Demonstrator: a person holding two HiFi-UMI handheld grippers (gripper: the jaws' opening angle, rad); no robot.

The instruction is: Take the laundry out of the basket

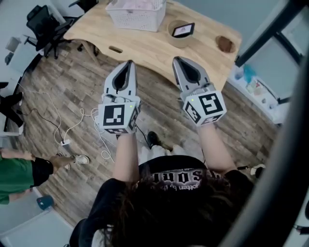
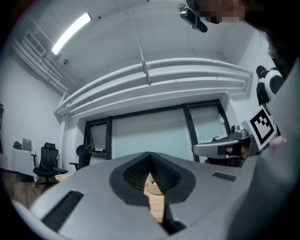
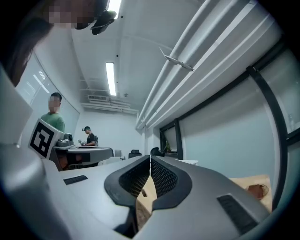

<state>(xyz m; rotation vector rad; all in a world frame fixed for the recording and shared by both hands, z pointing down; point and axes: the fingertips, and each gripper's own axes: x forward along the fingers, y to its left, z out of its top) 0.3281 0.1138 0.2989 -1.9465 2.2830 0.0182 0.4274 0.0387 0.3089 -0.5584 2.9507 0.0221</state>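
Left gripper (image 1: 129, 63) and right gripper (image 1: 177, 60) are held side by side short of the desk (image 1: 149, 48), each with its ribbed black jaws closed tip to tip on nothing, which looks like a ready stance before reaching. The laundry (image 1: 140, 4), a soft pale-pink heap, lies in the white lattice-walled basket (image 1: 137, 18) at the far edge of the light wood desk, well apart from both.

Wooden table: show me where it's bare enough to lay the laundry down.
Bare: the near strip of the wooden table, between the white basket and the near edge, and the left end beside the basket. Crowded: the right end, with a tan ring and a brown round object.
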